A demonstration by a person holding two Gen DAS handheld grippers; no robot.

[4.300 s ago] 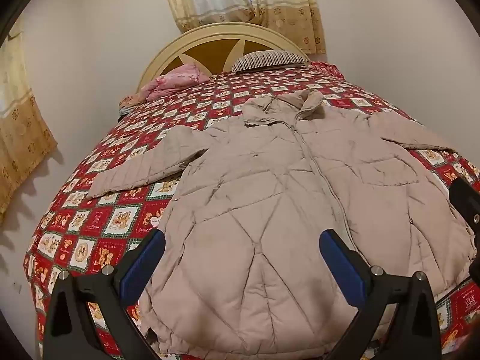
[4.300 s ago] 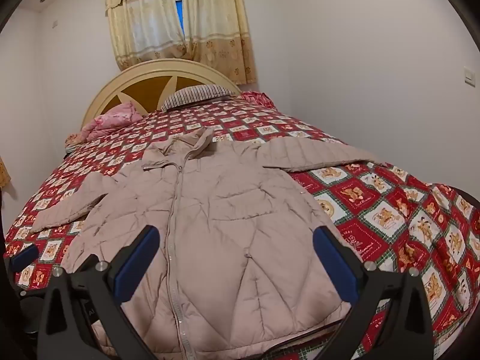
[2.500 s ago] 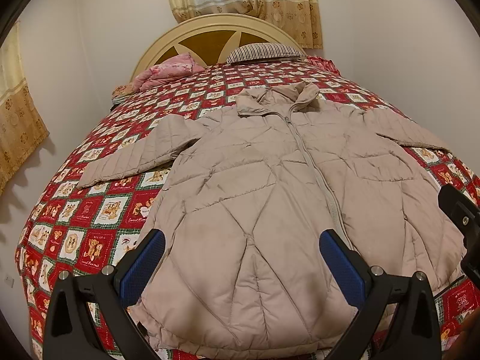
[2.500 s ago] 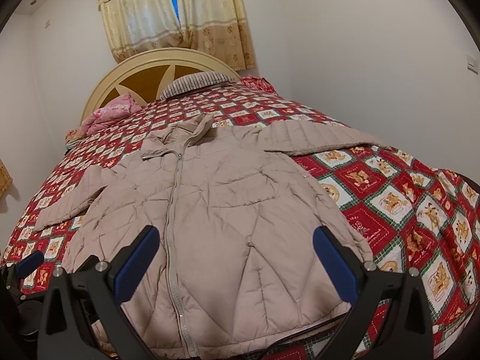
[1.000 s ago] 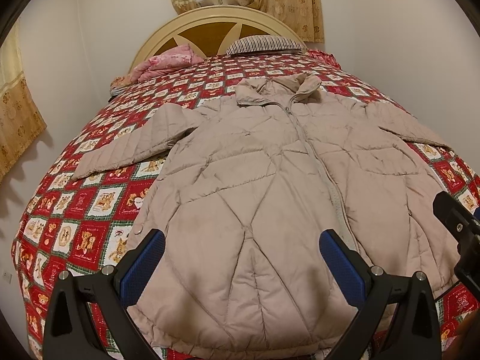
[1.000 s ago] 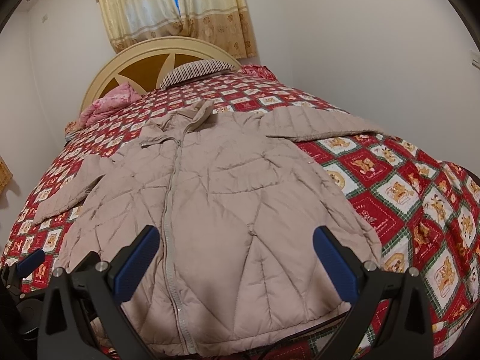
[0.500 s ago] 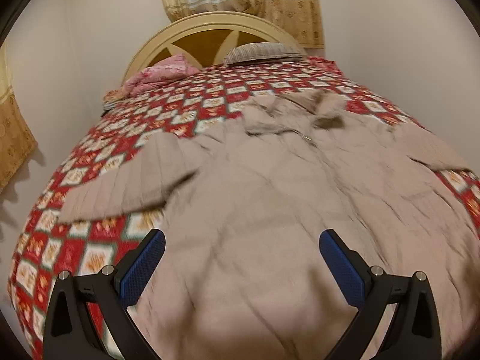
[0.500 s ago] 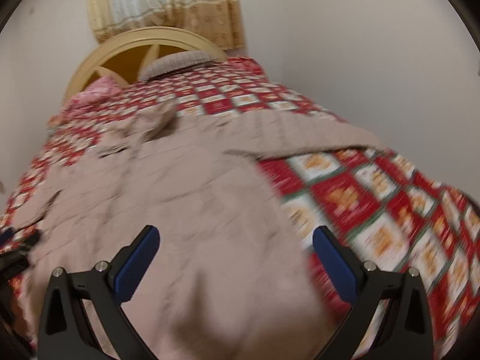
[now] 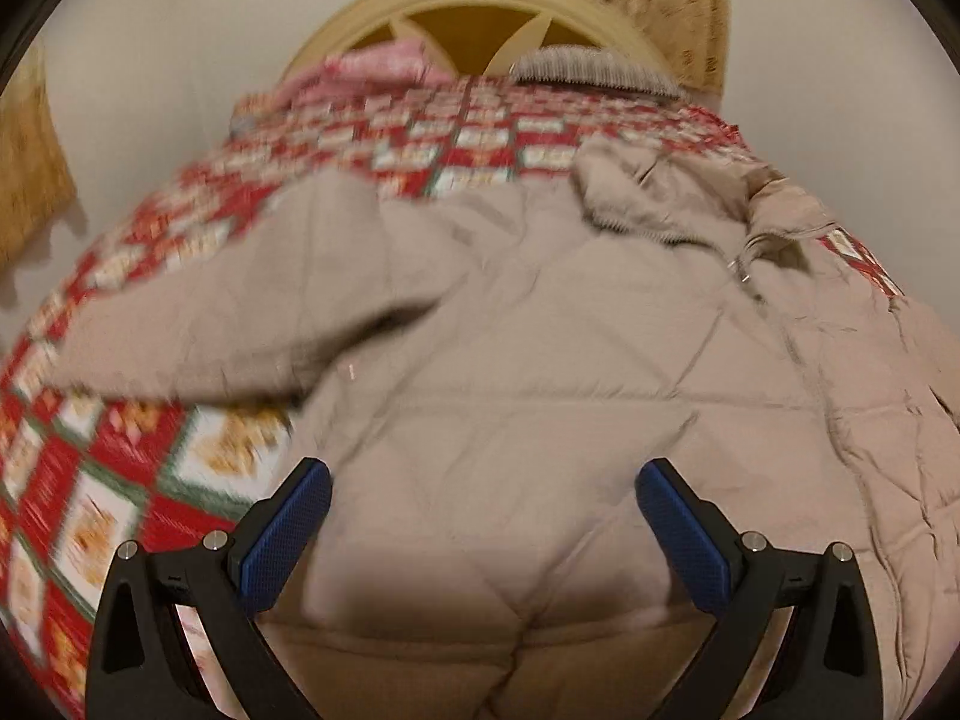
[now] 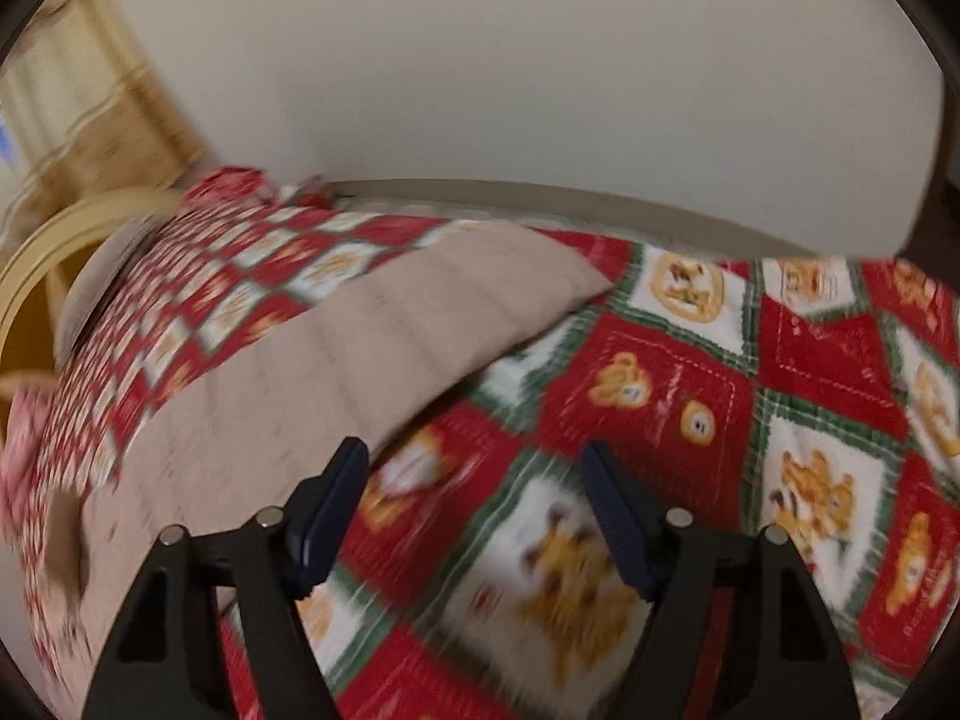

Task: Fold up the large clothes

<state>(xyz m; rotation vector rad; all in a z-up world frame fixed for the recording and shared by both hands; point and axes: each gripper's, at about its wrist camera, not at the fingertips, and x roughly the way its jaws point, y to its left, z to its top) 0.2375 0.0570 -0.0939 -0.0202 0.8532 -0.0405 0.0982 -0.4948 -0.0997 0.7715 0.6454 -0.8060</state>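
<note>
A beige quilted jacket lies spread face up on the bed, zipper closed, collar toward the headboard. Its left sleeve stretches out over the quilt. My left gripper hangs open just above the jacket's left chest, nothing between its blue pads. In the right wrist view the jacket's right sleeve runs out over the quilt to its cuff. My right gripper hovers beside that sleeve's lower edge, over bare quilt; its jaws are closing with nothing between them.
The bed carries a red and white checked quilt with bear prints. A cream headboard, a striped pillow and a pink bundle sit at the far end. A white wall runs close along the bed's right side.
Both grippers moved forward from the jacket's hem. The left now hangs low over the chest; the right swung right and rolled to the right sleeve, its jaws narrower.
</note>
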